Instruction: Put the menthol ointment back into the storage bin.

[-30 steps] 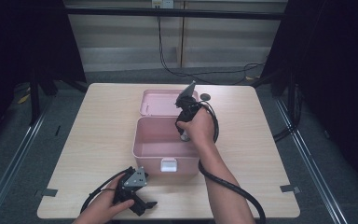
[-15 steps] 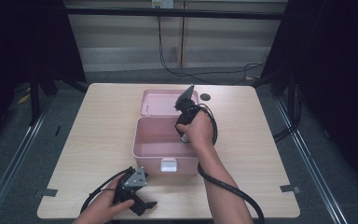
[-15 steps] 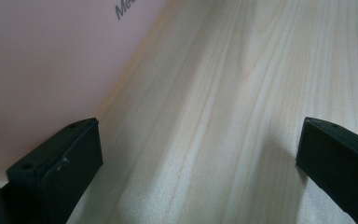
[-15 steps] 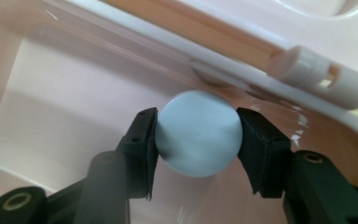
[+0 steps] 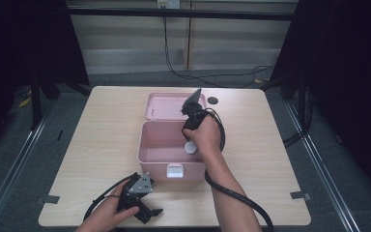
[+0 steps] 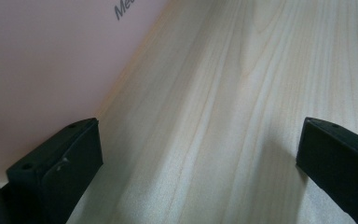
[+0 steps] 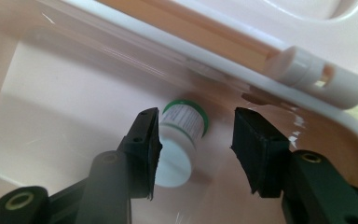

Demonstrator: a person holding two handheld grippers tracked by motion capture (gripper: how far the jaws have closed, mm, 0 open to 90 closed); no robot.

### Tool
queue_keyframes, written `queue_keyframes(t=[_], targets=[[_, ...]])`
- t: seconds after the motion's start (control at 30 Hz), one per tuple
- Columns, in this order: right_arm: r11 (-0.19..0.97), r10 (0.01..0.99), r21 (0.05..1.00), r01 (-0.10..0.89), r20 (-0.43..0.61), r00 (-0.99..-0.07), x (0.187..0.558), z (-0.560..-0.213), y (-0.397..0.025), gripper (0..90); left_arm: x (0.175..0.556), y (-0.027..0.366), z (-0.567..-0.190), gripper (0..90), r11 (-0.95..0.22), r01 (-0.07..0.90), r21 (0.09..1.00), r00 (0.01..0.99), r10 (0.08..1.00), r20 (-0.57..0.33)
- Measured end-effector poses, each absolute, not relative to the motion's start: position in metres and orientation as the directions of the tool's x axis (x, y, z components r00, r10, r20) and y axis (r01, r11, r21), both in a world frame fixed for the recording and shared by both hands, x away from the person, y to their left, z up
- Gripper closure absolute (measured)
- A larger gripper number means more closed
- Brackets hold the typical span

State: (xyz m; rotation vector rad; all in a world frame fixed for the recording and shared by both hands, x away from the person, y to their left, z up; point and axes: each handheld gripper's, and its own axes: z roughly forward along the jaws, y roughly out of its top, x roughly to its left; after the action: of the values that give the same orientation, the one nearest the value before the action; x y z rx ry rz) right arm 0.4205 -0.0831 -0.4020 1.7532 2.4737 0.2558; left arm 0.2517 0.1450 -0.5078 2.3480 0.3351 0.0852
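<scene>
The small white bottle lies on the pink box floor between your right gripper's part-open jaws, unclasped, while your left gripper rests wide open and empty on the table.

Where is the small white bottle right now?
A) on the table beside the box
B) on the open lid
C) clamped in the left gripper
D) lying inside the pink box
D: the small white bottle lies on the floor of the pink box, between the open fingers of the right gripper.
</scene>
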Motion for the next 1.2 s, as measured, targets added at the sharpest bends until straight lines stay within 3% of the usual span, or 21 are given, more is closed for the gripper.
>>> queue_keyframes(t=[0.67, 1.2], targets=[[0.330, 0.941, 0.187, 0.925, 0.014, -0.339, 0.418, -0.393, -0.086, 48.4, 0.252, 0.145, -0.508, 0.0, -0.685, 0.216, 0.696, 0.963, 0.266, -0.037], [0.423, 0.896, 0.213, 0.881, 0.043, -0.441, 0.404, -0.370, -0.084, 34.9, 0.252, 0.145, -0.508, 0.0, -0.684, 0.215, 0.697, 0.964, 0.265, -0.037]])
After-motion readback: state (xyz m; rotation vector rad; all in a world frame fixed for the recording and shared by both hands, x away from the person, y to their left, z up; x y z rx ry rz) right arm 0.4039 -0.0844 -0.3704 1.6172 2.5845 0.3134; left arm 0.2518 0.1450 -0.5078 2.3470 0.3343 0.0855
